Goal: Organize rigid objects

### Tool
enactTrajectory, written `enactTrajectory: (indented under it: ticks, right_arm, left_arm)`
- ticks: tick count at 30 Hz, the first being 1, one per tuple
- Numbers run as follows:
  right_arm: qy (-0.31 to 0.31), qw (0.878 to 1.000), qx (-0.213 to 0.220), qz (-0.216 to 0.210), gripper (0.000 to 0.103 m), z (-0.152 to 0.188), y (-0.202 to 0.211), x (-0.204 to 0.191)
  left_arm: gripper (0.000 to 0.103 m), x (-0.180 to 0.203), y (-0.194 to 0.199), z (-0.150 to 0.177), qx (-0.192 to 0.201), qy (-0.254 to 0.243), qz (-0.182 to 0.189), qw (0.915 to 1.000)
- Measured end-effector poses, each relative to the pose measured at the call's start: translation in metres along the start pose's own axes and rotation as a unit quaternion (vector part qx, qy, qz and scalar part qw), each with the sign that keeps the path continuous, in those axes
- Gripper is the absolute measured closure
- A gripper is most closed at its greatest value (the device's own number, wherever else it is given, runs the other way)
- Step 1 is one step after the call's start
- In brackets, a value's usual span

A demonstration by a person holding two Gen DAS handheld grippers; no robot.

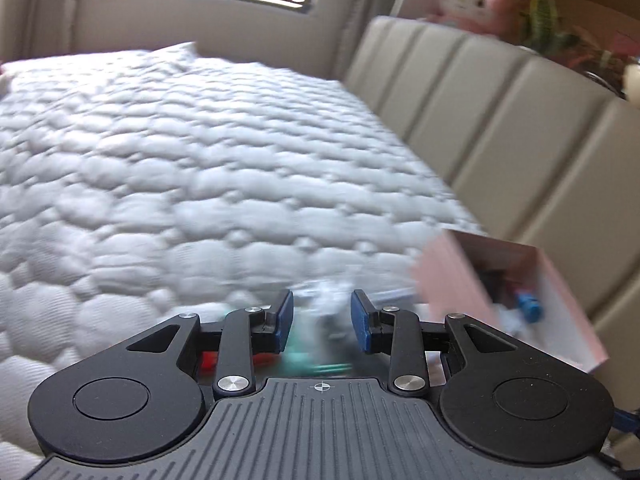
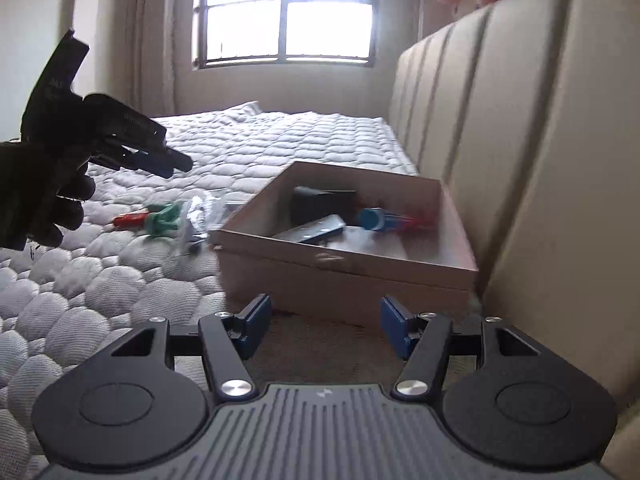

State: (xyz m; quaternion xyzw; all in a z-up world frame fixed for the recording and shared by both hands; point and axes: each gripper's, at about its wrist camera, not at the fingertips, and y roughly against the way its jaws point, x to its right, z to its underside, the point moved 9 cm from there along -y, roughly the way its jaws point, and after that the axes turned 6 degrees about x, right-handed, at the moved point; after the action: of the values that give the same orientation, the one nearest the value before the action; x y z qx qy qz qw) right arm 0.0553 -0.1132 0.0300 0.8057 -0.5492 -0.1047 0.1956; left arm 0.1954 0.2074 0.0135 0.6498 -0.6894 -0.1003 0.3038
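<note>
1. Loose rigid objects: a red-handled tool (image 2: 130,220), a green piece (image 2: 164,216) and a clear plastic packet (image 2: 198,216) lie together on the quilted mattress (image 2: 280,136), just beside the left wall of the pink open box (image 2: 344,276); the box stands against the padded headboard (image 2: 520,160) and already holds a dark block (image 2: 324,202), a flat grey bar (image 2: 314,230) and a blue-capped item (image 2: 374,218).
2. Left gripper (image 1: 322,322): jaws part open, pads apart; the blurred pile shows between and below them, and no pad visibly presses on anything; in the right wrist view this gripper (image 2: 176,166), carried by a gloved hand (image 2: 48,200), hangs above the mattress, clear of the pile.
3. Right gripper (image 2: 324,324): jaws spread, nothing between them; it hangs before the near wall of the box.
4. Risk, blur: the left wrist view is heavily smeared; closing the jaws at such speed would likely miss or knock the small pieces apart.
5. Risk, packet: the clear plastic packet looks slippery and lies against the green piece; a pinch there may catch two items or lose both.
6. Risk, surface: the mattress is soft and dimpled; pressing down may sink a thin tool out of reach of the pads.
7. Risk, box: its left wall stands just beside the pile; a sideways sweep could shove the box or strike its rim.
</note>
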Motion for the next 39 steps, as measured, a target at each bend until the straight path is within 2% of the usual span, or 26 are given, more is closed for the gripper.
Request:
enactTrajectory:
  ticks: [5, 9, 13, 17, 20, 22, 24, 26, 28, 29, 32, 35, 37, 38, 39]
  right_arm:
    - [0.015, 0.999, -0.009, -0.031, 0.043, -0.004, -0.002, -0.033]
    - [0.005, 0.998, -0.026, -0.061, 0.043, -0.009, -0.007, -0.051]
    - [-0.014, 0.994, -0.040, -0.101, 0.043, -0.037, -0.022, -0.072]
    - [-0.019, 0.989, -0.060, -0.135, 0.043, -0.071, -0.059, -0.102]
    - [-0.007, 0.987, -0.077, -0.138, 0.046, -0.089, -0.100, -0.127]
    - [-0.021, 0.984, -0.103, -0.142, 0.048, -0.094, -0.132, -0.142]
    - [-0.025, 0.986, -0.121, -0.116, 0.048, -0.094, -0.167, -0.152]
    - [-0.003, 0.988, -0.128, -0.081, 0.048, -0.091, -0.194, -0.158]
    - [0.011, 0.987, -0.148, -0.067, 0.048, -0.082, -0.212, -0.161]
    - [0.006, 0.985, -0.158, -0.065, 0.047, -0.077, -0.218, -0.161]
    - [-0.016, 0.981, -0.175, -0.078, 0.033, -0.071, -0.226, -0.164]
    - [0.004, 0.980, -0.188, -0.067, 0.033, -0.064, -0.232, -0.169]
    - [0.015, 0.979, -0.194, -0.065, 0.035, -0.057, -0.231, -0.171]
    - [0.019, 0.979, -0.191, -0.067, 0.046, -0.057, -0.227, -0.171]
    - [0.023, 0.980, -0.187, -0.070, 0.051, -0.057, -0.221, -0.172]
  left_arm:
    - [0.069, -0.066, -0.009, 0.012, -0.018, 0.065, -0.028, 0.9973]
    - [0.069, -0.071, -0.018, 0.026, -0.031, 0.095, -0.002, 0.9950]
    - [0.071, -0.048, -0.005, 0.048, -0.057, 0.075, 0.048, 0.9944]
    - [0.072, -0.023, 0.023, 0.077, -0.071, 0.010, 0.075, 0.9946]
    - [0.071, -0.010, 0.039, 0.092, -0.069, -0.025, 0.078, 0.9943]
    - [0.071, -0.008, 0.046, 0.095, -0.059, -0.036, 0.066, 0.9954]
    - [0.071, -0.010, 0.051, 0.092, -0.046, -0.029, 0.058, 0.9968]
    - [0.071, -0.014, 0.052, 0.087, -0.035, -0.014, 0.055, 0.9978]
    - [0.071, -0.019, 0.051, 0.082, -0.031, -0.002, 0.047, 0.9984]
    - [0.071, -0.022, 0.050, 0.080, -0.030, 0.000, 0.039, 0.9988]
    - [0.071, -0.030, 0.052, 0.079, -0.028, -0.001, 0.012, 0.9995]
    - [0.071, -0.036, 0.062, 0.079, -0.025, 0.007, 0.002, 0.9997]
    - [0.071, -0.042, 0.072, 0.078, -0.018, 0.017, -0.003, 0.9997]
    - [0.071, -0.046, 0.077, 0.078, -0.013, 0.025, -0.005, 0.9996]
    - [0.071, -0.049, 0.083, 0.078, -0.009, 0.034, -0.006, 0.9994]
